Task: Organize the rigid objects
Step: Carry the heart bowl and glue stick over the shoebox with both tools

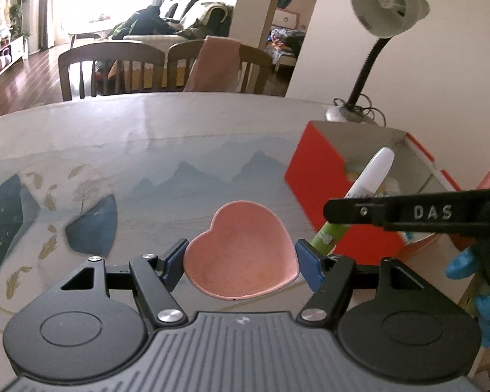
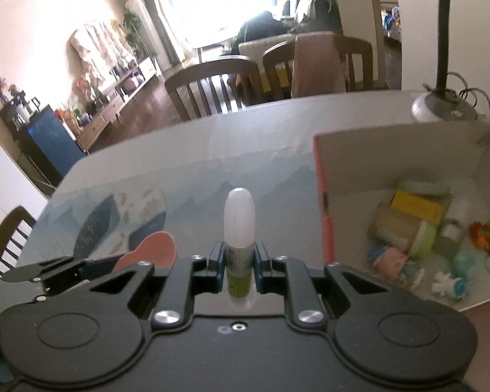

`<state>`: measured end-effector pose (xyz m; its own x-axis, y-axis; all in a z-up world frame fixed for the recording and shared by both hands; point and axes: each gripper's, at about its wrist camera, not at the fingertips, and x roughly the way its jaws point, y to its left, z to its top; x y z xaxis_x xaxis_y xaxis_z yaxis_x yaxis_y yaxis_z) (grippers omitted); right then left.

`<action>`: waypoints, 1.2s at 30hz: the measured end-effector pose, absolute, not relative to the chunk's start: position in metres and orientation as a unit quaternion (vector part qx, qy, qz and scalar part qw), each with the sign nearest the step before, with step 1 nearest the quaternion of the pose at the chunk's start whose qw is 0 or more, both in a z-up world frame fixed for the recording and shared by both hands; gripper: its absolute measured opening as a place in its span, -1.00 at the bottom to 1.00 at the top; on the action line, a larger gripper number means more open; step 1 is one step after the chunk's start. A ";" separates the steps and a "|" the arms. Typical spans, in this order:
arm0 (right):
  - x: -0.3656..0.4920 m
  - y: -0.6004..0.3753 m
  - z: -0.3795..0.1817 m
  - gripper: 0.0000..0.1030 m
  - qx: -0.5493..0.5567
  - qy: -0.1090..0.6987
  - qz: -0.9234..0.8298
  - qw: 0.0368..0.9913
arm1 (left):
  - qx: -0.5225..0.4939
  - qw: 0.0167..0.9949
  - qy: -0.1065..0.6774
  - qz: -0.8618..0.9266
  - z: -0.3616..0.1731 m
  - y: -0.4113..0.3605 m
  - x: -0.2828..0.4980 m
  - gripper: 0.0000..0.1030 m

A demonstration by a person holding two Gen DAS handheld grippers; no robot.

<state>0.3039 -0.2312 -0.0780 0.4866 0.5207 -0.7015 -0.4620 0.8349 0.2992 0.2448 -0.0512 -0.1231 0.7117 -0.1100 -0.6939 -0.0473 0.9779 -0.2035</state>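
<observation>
The left hand-held gripper [image 1: 240,258] clamps a pink heart-shaped dish [image 1: 241,258].

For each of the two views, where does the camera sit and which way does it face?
Left wrist: on the left claw, facing down over the table; its blue pads grip the pink heart dish.
Right wrist: on the right claw, shut on a white-capped tube, red box to the right.
Shared: dish, tube, box, lamp.

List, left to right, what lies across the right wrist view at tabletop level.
pink heart dish → small bottle clamped in the right gripper → red box → lamp base.
</observation>
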 end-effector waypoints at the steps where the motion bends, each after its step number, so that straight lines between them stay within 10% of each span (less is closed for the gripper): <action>1: 0.304 -0.235 -0.073 -0.69 0.037 0.415 0.284 0.864 | -0.102 0.921 0.376 -0.019 -0.119 -0.054 0.245 0.37; 36: 0.362 -0.394 -0.065 -0.69 -0.018 0.419 0.142 0.897 | -0.006 0.915 0.390 -0.106 -0.089 -0.213 0.350 0.37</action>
<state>0.3621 -0.3943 -0.0653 0.6082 0.2401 -0.7566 -0.2695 0.9590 0.0877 0.3500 -0.2133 -0.0887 0.6730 -0.1988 -0.7124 0.1897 0.9774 -0.0935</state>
